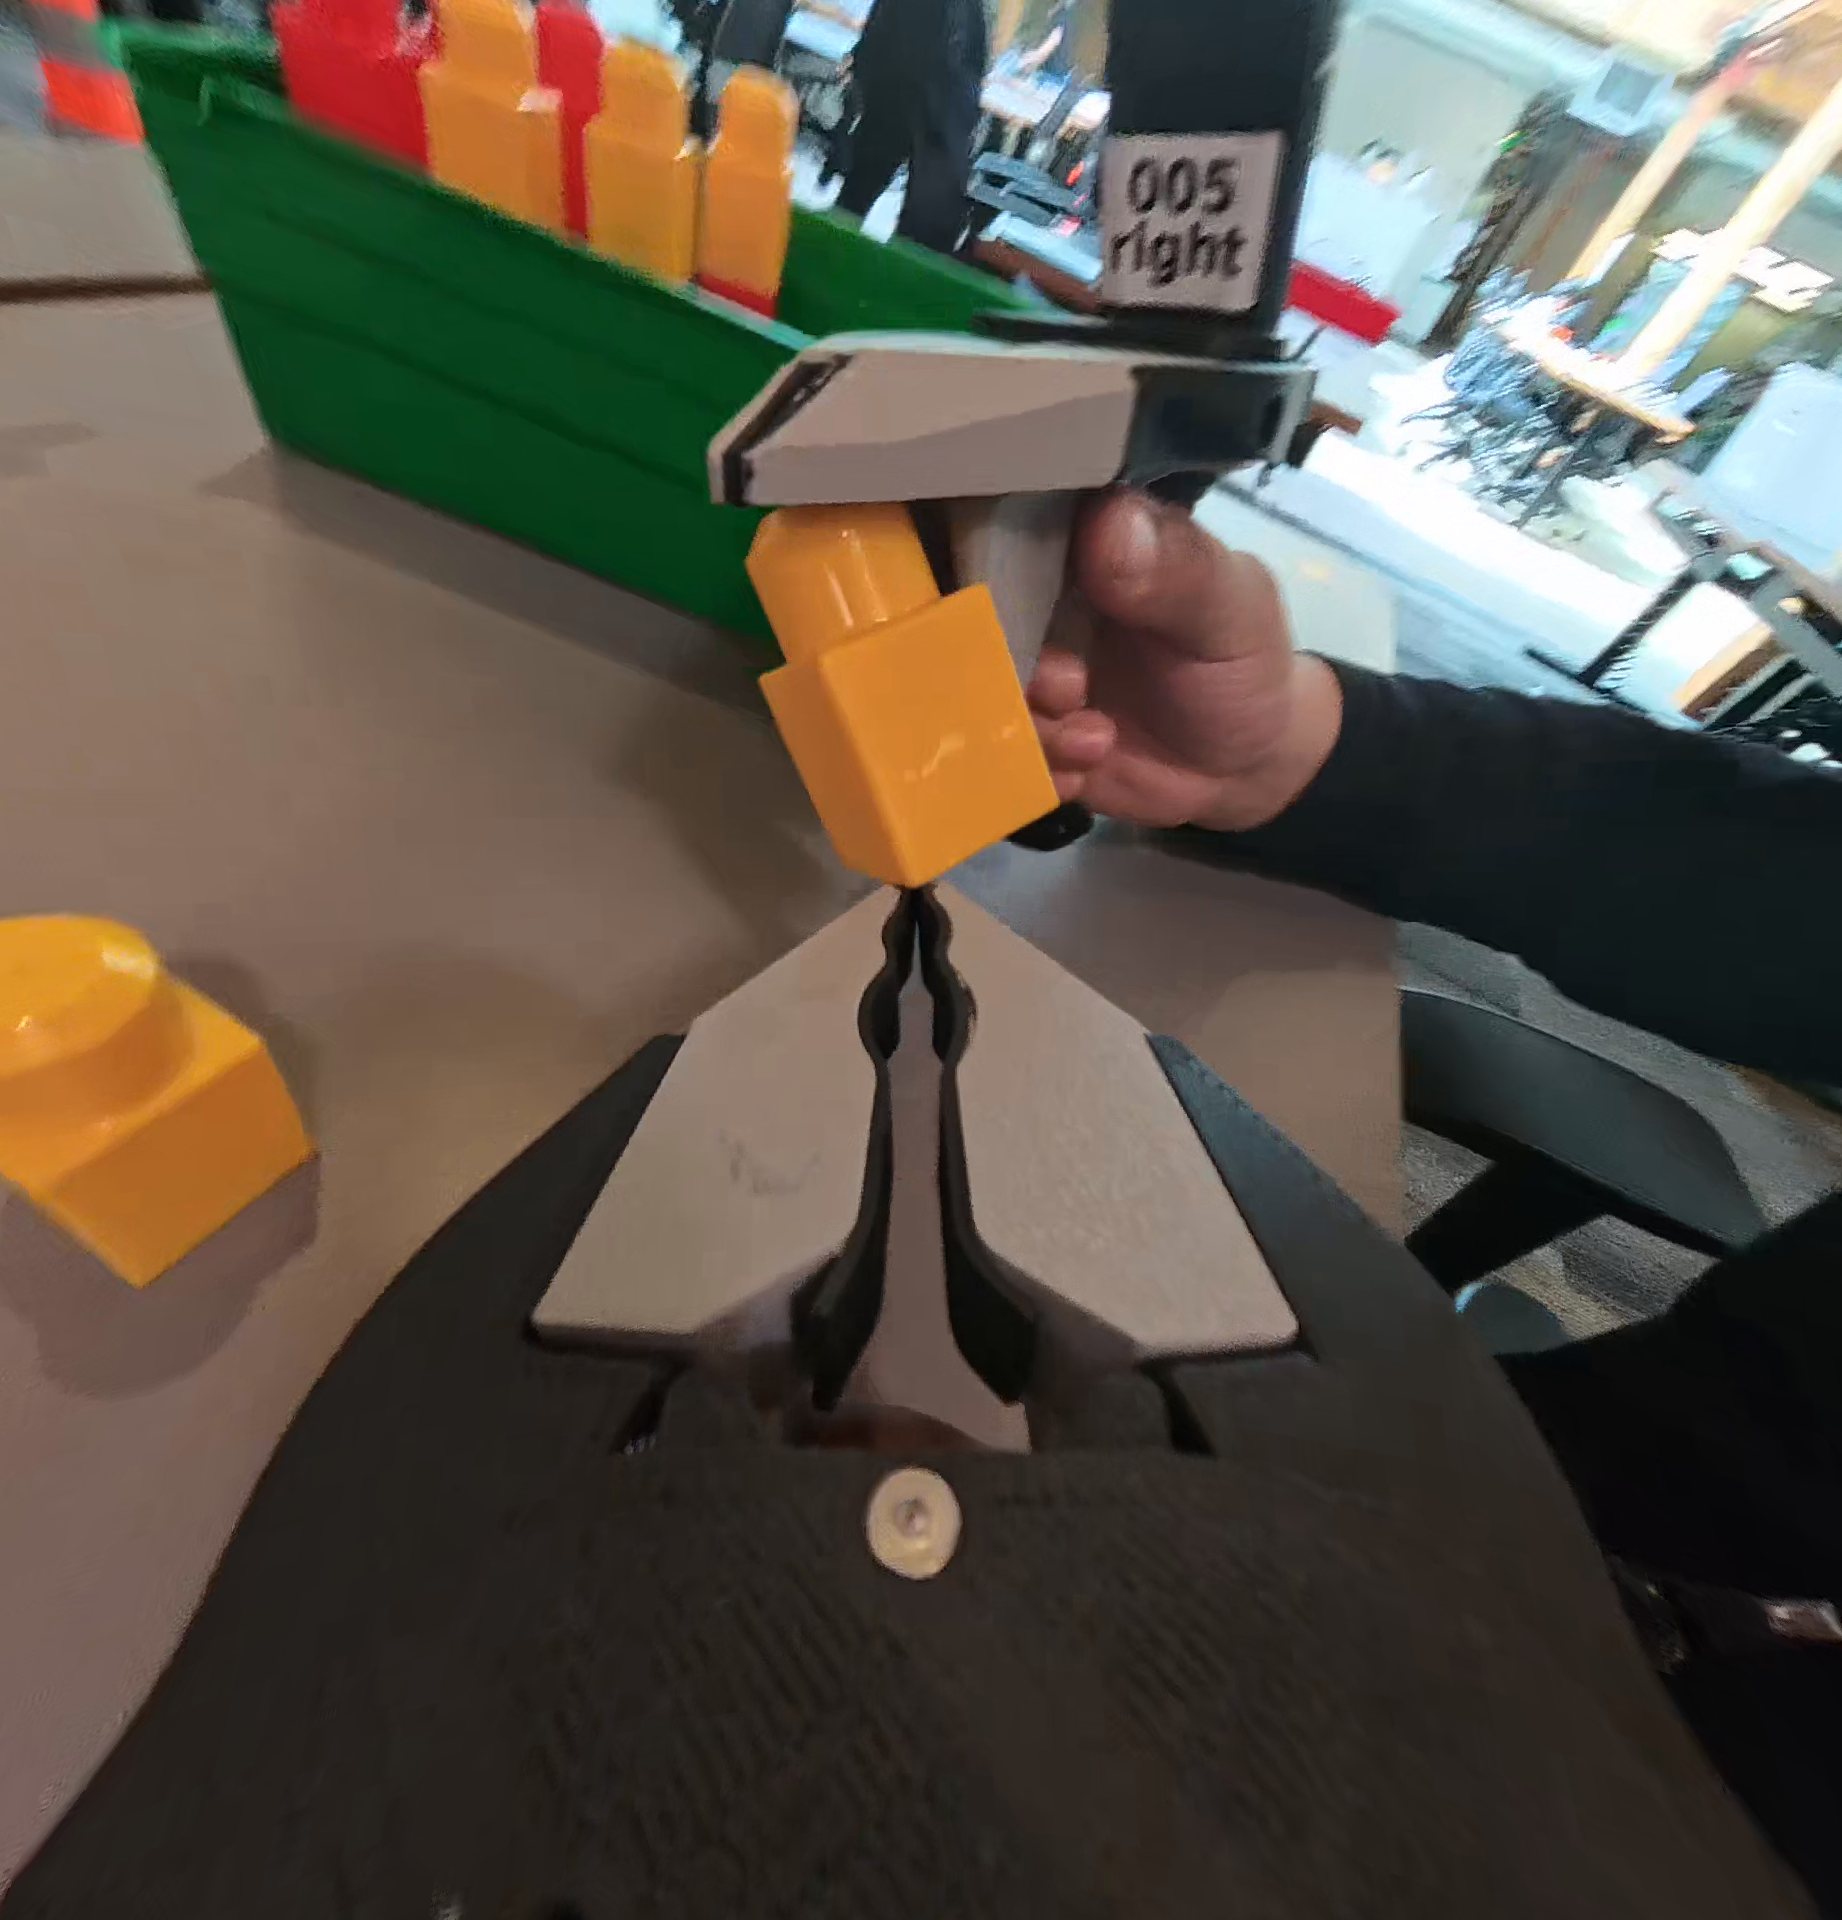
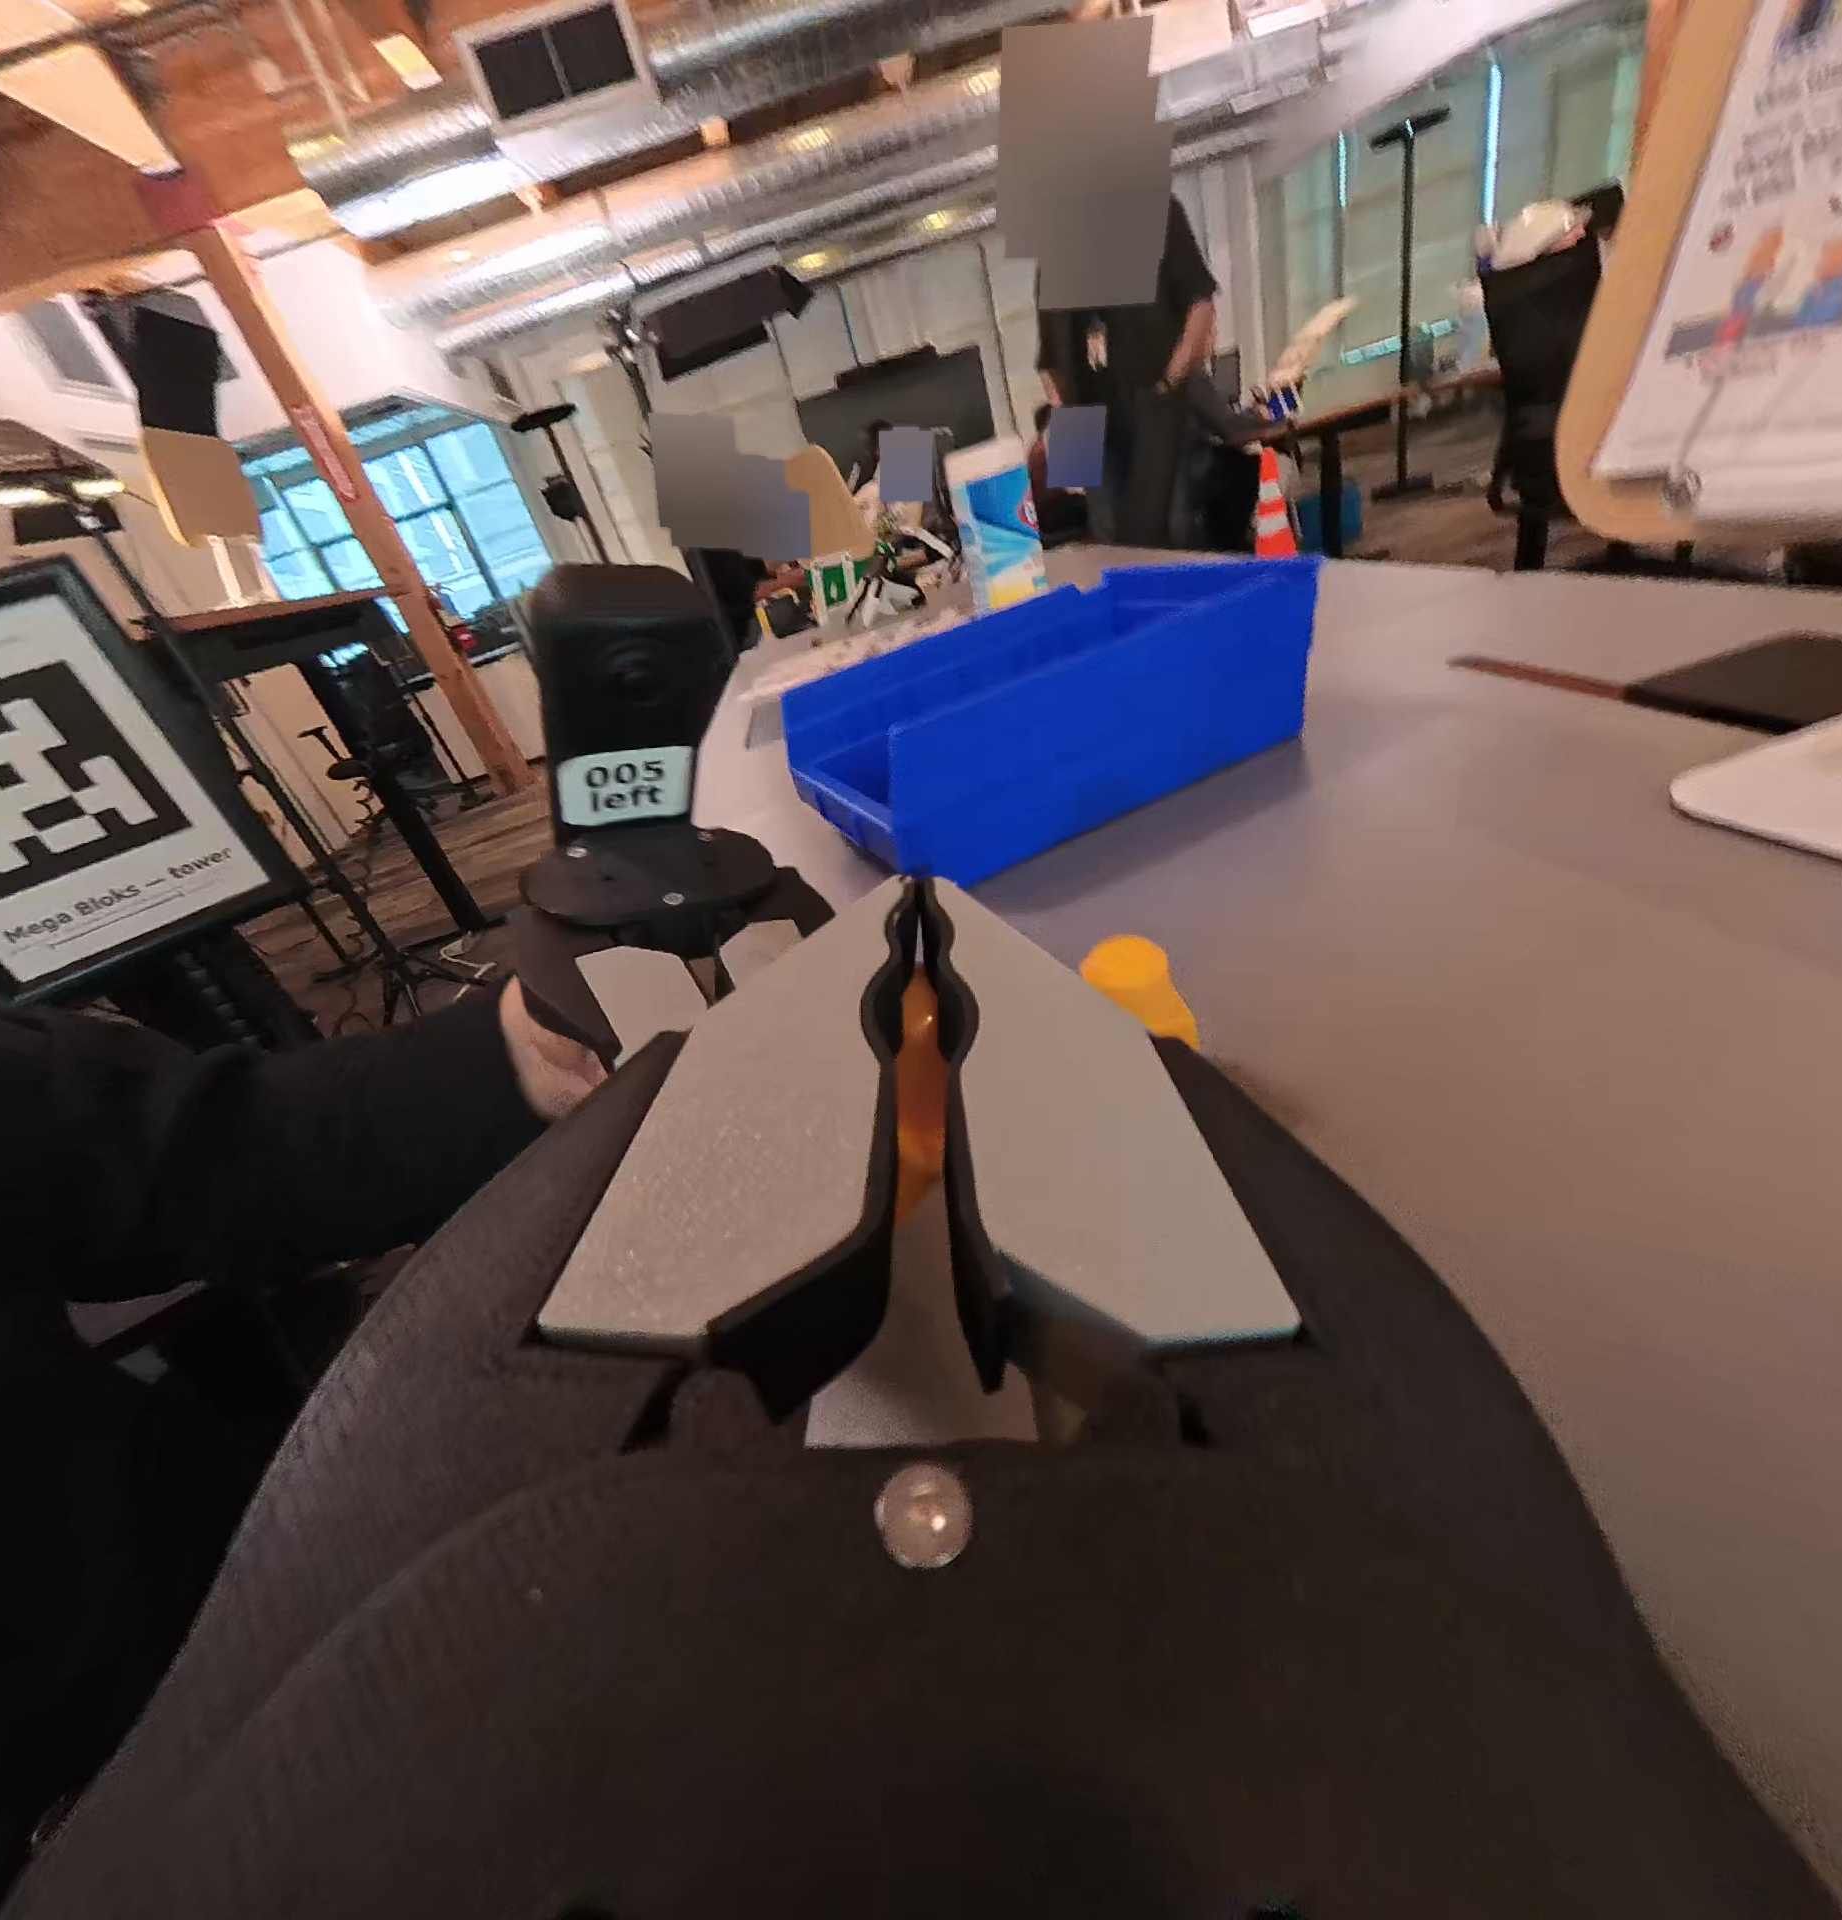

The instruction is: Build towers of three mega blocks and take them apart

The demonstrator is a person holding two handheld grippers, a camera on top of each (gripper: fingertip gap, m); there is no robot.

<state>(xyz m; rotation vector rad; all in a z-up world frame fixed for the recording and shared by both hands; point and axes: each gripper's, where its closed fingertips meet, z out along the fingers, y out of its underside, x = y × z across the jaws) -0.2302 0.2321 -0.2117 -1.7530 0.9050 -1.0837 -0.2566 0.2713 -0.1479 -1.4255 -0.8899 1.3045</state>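
In the left wrist view my left gripper [image 1: 912,914] is shut, and its tips meet at the lower corner of an orange block [image 1: 901,717]. That block is tilted in the air, with its stud against the underside of my right gripper [image 1: 735,457]. The right gripper's fingertips are shut together above the block, with nothing between them. In the right wrist view my right gripper [image 2: 919,904] is shut at the tips, and the orange block [image 2: 917,1049] shows through the slit behind them, underneath the fingers. A second orange block [image 1: 117,1091] lies on the grey table [image 1: 429,727]; it also shows in the right wrist view [image 2: 1140,987].
A green bin [image 1: 481,353] at the back holds standing red and orange block towers [image 1: 636,166]. A blue bin [image 2: 1052,727] stands farther along the table. A hand in a black sleeve [image 1: 1187,675] holds the right gripper. A white flat object [image 2: 1790,800] lies at the right edge. There is about 8 cm between the tips of the two grippers.
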